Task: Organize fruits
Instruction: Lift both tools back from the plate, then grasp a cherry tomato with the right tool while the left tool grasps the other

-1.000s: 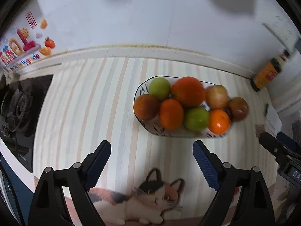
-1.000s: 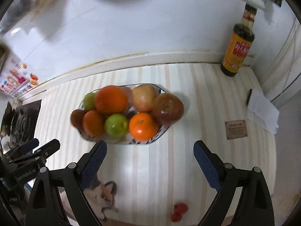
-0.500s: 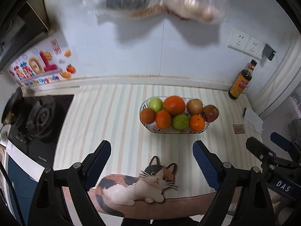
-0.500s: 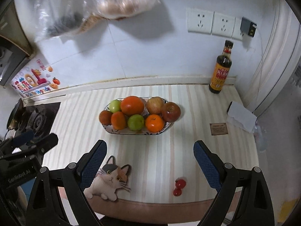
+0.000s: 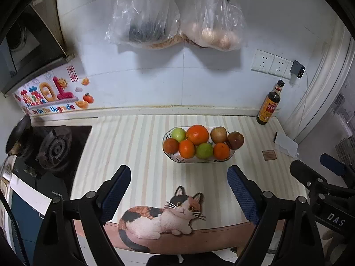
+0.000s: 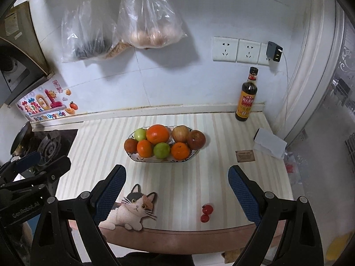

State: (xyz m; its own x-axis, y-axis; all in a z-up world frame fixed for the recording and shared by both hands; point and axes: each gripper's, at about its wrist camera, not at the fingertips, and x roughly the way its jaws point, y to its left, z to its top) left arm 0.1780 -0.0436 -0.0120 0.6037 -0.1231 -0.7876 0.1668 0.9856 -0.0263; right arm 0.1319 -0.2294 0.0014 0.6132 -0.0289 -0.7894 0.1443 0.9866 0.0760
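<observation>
A patterned oval bowl [image 5: 177,159] [image 6: 163,160] stands mid-counter, heaped with oranges, green apples and reddish-brown apples. A large orange [image 5: 197,134] [image 6: 158,134] sits on top. Two small red tomatoes [image 6: 206,212] lie loose near the counter's front edge, right of the bowl. My left gripper [image 5: 178,190] is open and empty, held back over the front edge. My right gripper [image 6: 177,188] is open and empty, also back from the bowl. Each gripper shows at the edge of the other's view.
A cat-shaped mat [image 5: 162,217] [image 6: 131,210] lies at the front edge. A gas hob [image 5: 51,150] is at the left. A soy sauce bottle [image 6: 247,95] stands at the back right, with a white cloth [image 6: 269,143] and a small brown card [image 6: 244,155] nearby. Plastic bags [image 5: 177,15] hang on the wall.
Both grippers have pulled back and up from close above the bowl, so the whole counter and wall now show. The jaws stay open and empty.
</observation>
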